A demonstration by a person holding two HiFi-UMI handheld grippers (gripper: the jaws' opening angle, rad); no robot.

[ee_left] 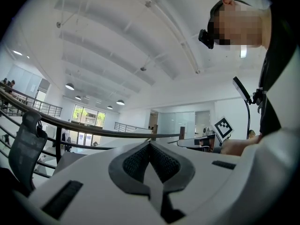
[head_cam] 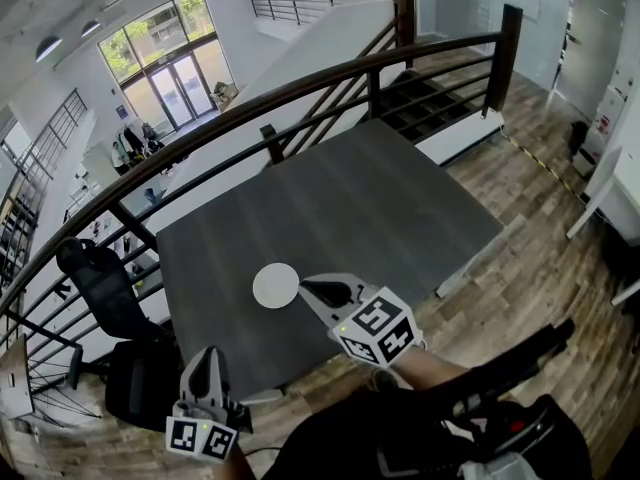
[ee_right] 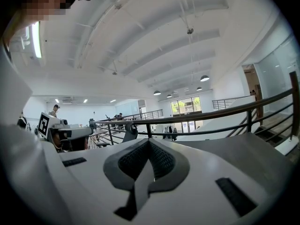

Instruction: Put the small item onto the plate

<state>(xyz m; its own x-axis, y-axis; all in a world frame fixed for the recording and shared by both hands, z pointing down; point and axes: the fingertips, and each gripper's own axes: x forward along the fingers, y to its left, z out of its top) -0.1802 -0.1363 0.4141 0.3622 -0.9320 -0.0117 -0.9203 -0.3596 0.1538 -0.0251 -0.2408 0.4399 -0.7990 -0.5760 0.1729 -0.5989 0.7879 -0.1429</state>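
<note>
Overlooking a bright atrium, the head view shows a dark grey table (head_cam: 400, 208) set against a railing (head_cam: 300, 83). On it lies a bare white plate (head_cam: 275, 285), with no small item visible anywhere. The right gripper (head_cam: 306, 287) points at the plate's edge, probably poised to serve it, while the left gripper (head_cam: 208, 356) hangs low off the table, seemingly idle.

From the left gripper view, its jaws meet with nothing between them.

From the right gripper view, the jaws are likewise pressed together and empty.

Open table (head_cam: 380, 198) surrounds the plate (head_cam: 275, 285); a railing (head_cam: 300, 83) lines its far edge.
</note>
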